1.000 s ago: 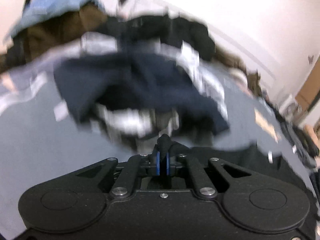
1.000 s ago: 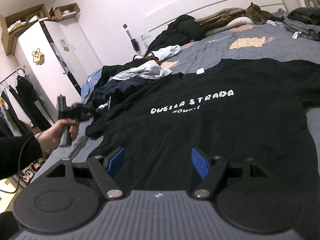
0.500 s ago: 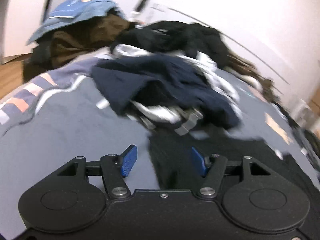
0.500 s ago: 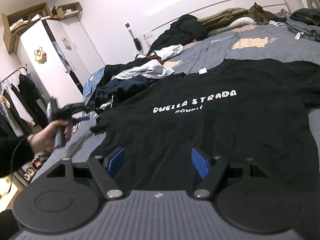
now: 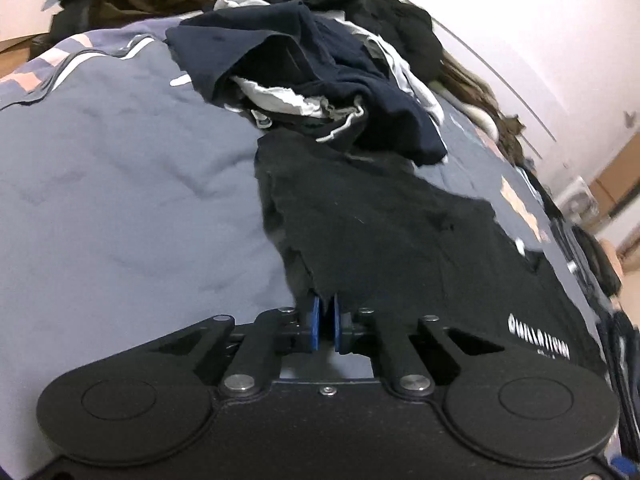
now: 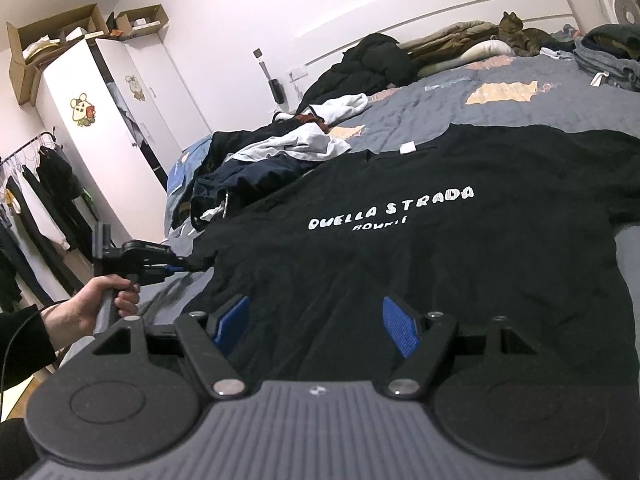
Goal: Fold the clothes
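The black T-shirt (image 6: 400, 248) lies spread face-up on the grey bedspread (image 6: 460, 116), collar toward the headboard, with white lettering "QUELLA STRADA" across the chest and a white label at the neckline; the fabric shows shallow wrinkles and is not yet folded. At the far left of the right wrist view, a hand (image 6: 90, 304) grips the handle of the left claw (image 6: 180, 268), which is clenched on the shirt's left sleeve edge at the bed's side. In the left wrist view the left claw (image 5: 325, 322) has its blue pads pressed together with black fabric pinched between them, the black T-shirt (image 5: 380, 216) running away from the pads in a rumpled ridge. Beyond that sleeve sits a heap of loose clothes (image 6: 256, 164), dark navy and white garments, which touches or overlaps the shirt's sleeve and shoulder area. Further left stand a white wardrobe (image 6: 92, 136) with cartoon stickers and a clothes rail (image 6: 28, 196). In the centre foreground the right claw (image 6: 316, 326) is released, its blue pads wide apart above the shirt's lower hem. To the right, a cat (image 6: 520, 34) lies by the headboard, next to folded clothes (image 6: 608, 56) at the bed's far right
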Available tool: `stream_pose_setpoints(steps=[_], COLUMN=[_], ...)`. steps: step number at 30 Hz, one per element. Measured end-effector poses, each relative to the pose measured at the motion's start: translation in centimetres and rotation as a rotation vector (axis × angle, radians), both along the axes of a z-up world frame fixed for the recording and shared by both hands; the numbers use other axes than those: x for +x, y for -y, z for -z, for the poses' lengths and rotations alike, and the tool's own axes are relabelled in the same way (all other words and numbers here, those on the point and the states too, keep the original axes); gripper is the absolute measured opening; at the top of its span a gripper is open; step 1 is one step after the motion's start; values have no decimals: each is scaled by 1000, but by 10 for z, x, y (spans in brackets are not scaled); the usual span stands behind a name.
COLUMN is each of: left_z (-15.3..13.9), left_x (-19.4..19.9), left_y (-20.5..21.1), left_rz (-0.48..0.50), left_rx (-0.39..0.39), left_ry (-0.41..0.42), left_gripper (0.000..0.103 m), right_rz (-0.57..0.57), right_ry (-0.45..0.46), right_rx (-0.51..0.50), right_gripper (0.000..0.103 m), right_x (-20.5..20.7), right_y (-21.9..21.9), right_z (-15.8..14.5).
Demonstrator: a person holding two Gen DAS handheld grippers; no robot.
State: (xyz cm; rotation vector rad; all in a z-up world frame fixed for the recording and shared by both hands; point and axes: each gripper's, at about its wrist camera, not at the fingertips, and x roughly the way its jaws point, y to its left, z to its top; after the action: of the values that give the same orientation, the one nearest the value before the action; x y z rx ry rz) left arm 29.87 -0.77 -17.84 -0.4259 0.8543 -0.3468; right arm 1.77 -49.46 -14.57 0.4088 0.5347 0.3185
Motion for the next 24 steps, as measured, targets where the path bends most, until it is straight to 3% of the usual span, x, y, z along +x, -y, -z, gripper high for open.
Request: stream_pose_setpoints(steps=[4,7,9,11,12,15,19,22,24], left_z=[0,-18,-29,-38,-41,-33,5,34,38], left_x=[-9,-18,-24,-27,-28,-26,-12,-6,-11], left_y=[-27,-25,-24,-4,11,59,105,111,102], left_rz=[-28,-38,-45,-11,17,99,122,102,119], left_rx=[19,-58,-110,-161,-190,-281,-341,-337,-353], left_ry=[-47,11,51,82,93,87,-30,-128,-137], left_gripper=[4,4,13,48,53,53,53,52,52], right_rz=[-6,-8,-10,-11,-8,-4,3,3,3], right_ry=[-1,-1,-1,-1,-6,-13,-23,-33,-46], right_rx=[5,10,14,18,21,29,40,45,40], right_gripper=[73,73,73,73,73,74,75,76,77], right_x=[0,1,1,1,2,2,3,3,5], right_y=[0,0,0,-1,0,1,4,5,6], right_z=[-1,-2,-2,-2,-2,-1,1,3,5])
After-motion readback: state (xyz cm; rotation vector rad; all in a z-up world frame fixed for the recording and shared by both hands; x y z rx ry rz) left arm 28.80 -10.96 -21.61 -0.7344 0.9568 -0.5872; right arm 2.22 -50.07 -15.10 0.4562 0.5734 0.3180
